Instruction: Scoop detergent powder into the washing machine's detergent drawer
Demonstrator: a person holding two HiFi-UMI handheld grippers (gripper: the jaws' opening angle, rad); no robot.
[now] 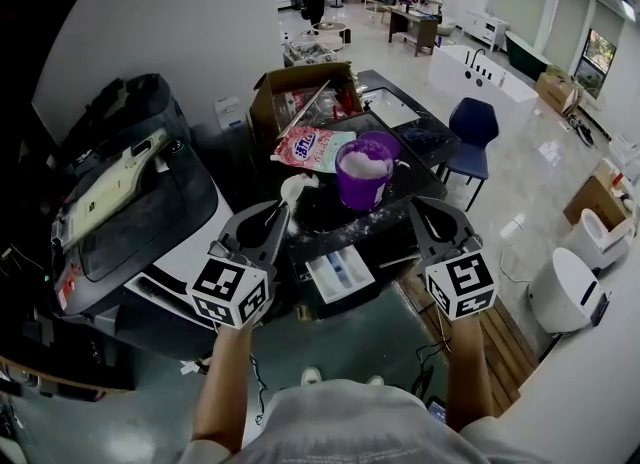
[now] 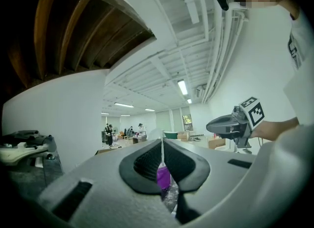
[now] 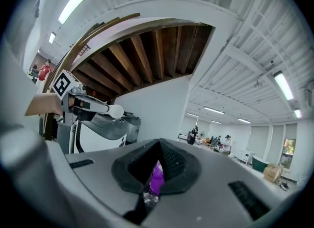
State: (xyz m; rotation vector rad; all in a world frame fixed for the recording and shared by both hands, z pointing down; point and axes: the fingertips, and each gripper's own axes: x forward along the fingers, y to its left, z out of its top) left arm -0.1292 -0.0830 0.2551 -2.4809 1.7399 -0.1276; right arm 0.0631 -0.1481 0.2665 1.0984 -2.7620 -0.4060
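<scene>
Detergent drawer (image 1: pixel 340 274) is open, at 6 o'clock of the purple tub (image 1: pixel 364 174). Loaded spoon (image 1: pixel 296 188) sits at the tub's 9 o'clock, its handle pinched by the left gripper (image 1: pixel 273 219). Right gripper (image 1: pixel 424 210) is closed and empty. Risk: the thin handle twists in the grip and powder spills short of the drawer.

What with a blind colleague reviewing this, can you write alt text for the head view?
The left tongs are shut on a white spoon beside a purple cup of white powder, just behind the open detergent drawer. The right tongs hover shut and empty at the right.
</scene>
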